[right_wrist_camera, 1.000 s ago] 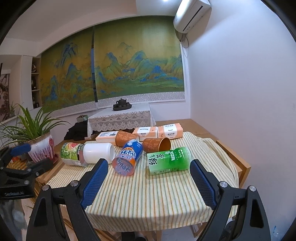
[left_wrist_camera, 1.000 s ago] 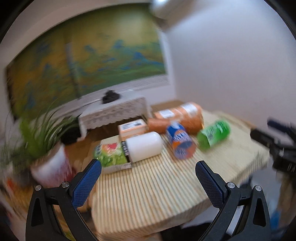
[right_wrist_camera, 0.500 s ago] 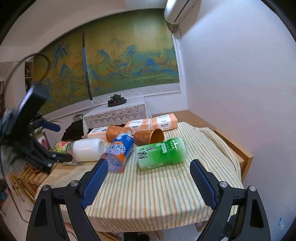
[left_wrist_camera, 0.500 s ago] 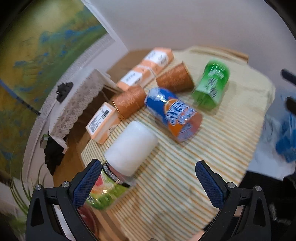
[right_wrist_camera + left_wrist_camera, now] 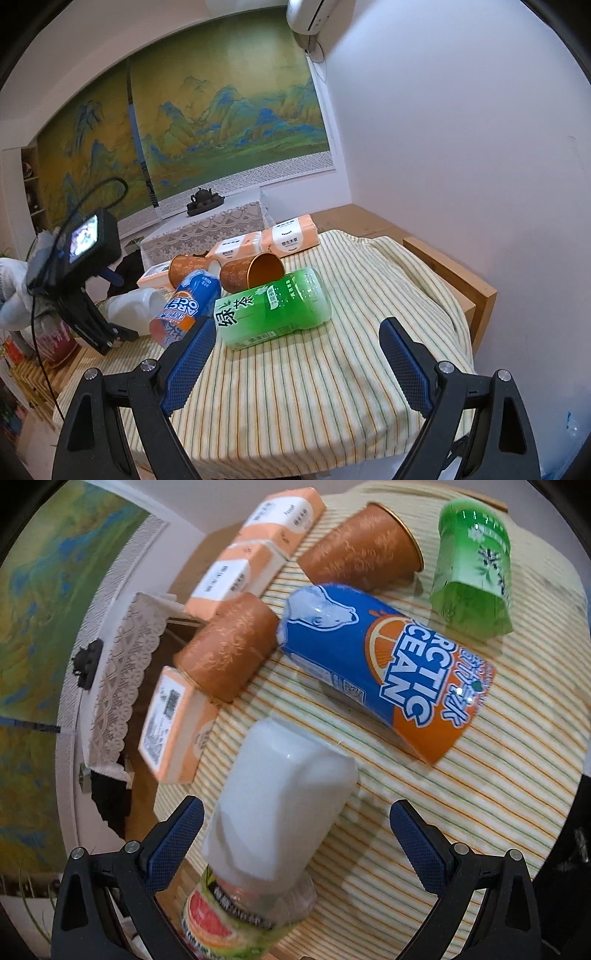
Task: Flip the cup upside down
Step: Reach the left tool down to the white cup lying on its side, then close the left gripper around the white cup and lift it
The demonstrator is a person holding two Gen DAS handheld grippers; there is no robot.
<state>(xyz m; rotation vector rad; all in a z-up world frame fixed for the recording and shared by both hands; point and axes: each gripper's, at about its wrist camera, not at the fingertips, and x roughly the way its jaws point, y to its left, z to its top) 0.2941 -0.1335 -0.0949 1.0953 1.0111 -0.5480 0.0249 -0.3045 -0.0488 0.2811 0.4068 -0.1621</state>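
Approach step, no grasp yet: left gripper (image 5: 295,834), jaws apart, angled down over the white-capped bottle (image 5: 280,805) at lower centre; two copper-brown paper cups (image 5: 364,552) lie sideways upper centre; right gripper (image 5: 295,354), jaws apart and empty, held back; next move probably reaching past the bottles.

The blue-orange can (image 5: 384,664) lies on its side in the middle of the striped cloth (image 5: 461,812). Behind it two brown cups (image 5: 360,555) (image 5: 227,646) lie touching it, with tissue packs (image 5: 255,546) closing the far side. The green bottle (image 5: 472,565) lies just right of it, the white jar (image 5: 284,808) just in front-left. In front-right of the can the cloth is bare.
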